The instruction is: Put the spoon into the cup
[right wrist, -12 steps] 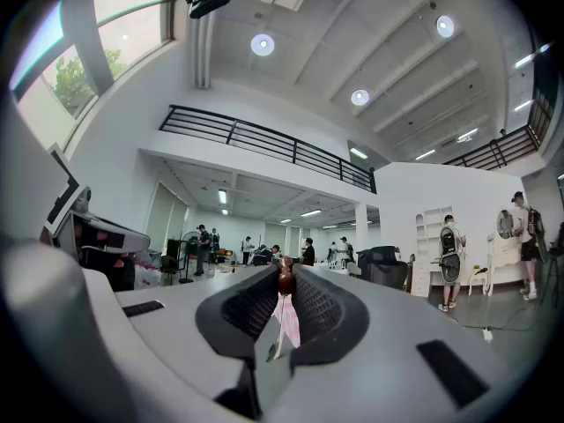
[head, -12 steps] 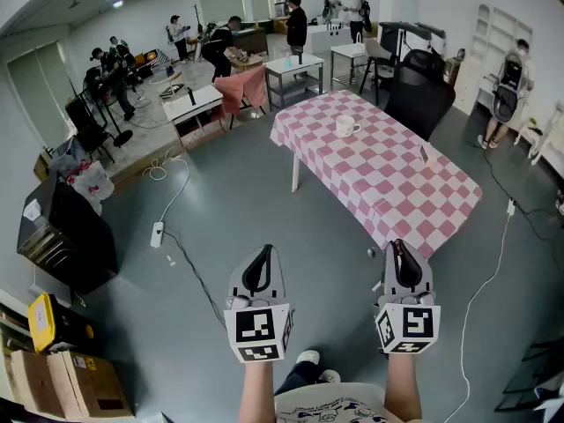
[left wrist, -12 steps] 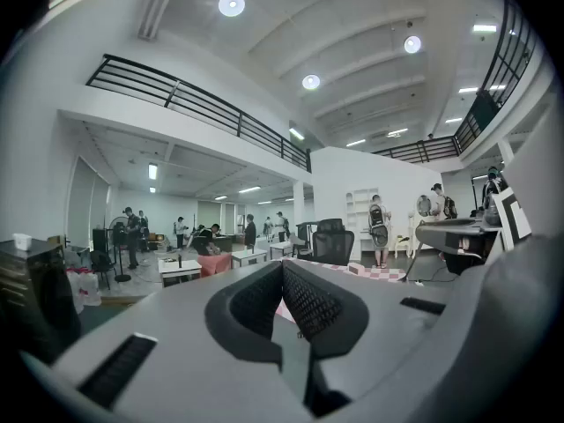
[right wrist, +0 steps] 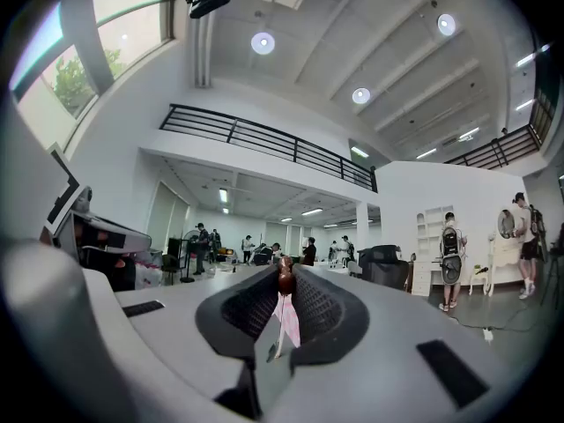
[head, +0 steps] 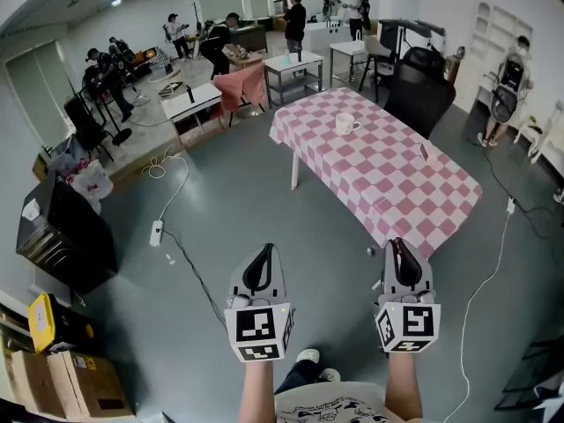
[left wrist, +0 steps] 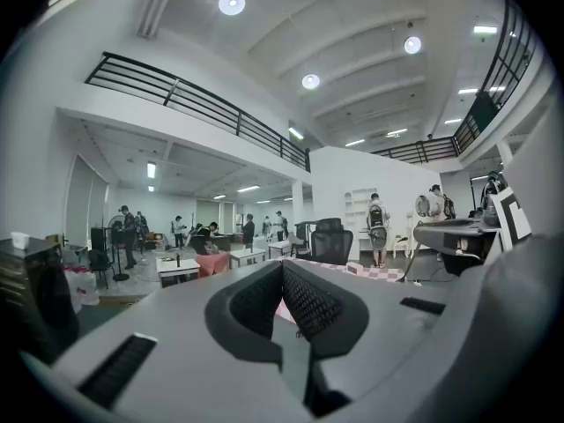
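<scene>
A white cup point(head: 346, 125) stands near the far end of the table with the pink checked cloth point(head: 388, 192), well ahead of both grippers. My right gripper point(head: 398, 246) is held level over the floor, short of the table's near corner. It is shut on a dark brown spoon point(right wrist: 285, 278), whose end pokes out at the jaw tips point(right wrist: 284, 271). My left gripper point(head: 262, 253) hangs beside it to the left, shut with nothing in it; its ribbed pads point(left wrist: 304, 302) meet at the tip.
A small upright object point(head: 423, 154) stands near the table's right edge. A black office chair point(head: 423, 86) is behind the table. Cables and a power strip point(head: 158, 233) lie on the grey floor at left. Several people work at desks in the back.
Both grippers hold the same place. Only the people at the back of the room have shifted a little.
</scene>
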A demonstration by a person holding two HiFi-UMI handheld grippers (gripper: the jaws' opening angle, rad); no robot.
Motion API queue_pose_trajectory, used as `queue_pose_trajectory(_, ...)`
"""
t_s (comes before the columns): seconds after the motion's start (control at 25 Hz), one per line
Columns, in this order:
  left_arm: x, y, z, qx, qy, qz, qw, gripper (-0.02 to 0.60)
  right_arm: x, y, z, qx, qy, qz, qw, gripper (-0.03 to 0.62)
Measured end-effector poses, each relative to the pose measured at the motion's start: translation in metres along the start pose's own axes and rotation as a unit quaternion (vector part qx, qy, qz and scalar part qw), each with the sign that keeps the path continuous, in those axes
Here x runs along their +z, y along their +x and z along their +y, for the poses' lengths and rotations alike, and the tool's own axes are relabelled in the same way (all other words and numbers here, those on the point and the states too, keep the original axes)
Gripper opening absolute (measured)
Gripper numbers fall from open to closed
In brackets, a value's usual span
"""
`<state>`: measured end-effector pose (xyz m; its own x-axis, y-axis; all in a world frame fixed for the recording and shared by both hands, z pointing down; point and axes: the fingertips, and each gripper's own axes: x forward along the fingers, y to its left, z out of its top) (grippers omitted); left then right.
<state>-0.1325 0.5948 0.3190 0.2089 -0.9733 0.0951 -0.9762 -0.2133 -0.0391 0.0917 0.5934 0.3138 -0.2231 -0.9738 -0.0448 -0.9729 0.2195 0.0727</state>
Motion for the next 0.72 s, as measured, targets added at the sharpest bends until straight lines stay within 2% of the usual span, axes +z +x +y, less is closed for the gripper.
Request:
queue_pose_trajectory(0.28,0.002,0.003,0.001,-0.004,-0.003,0.001,1.0,0.014,0.004,0.003,0.0,0.001,0.002,-0.002,1.0,0.054)
queue_pose_trajectory(0.72,-0.007,0.064,0.048,-0.018,-0.005,0.006,0.9998,0.014,-0.013,0.068,0.016,-0.019,0.023,0.002,1.0,0.054)
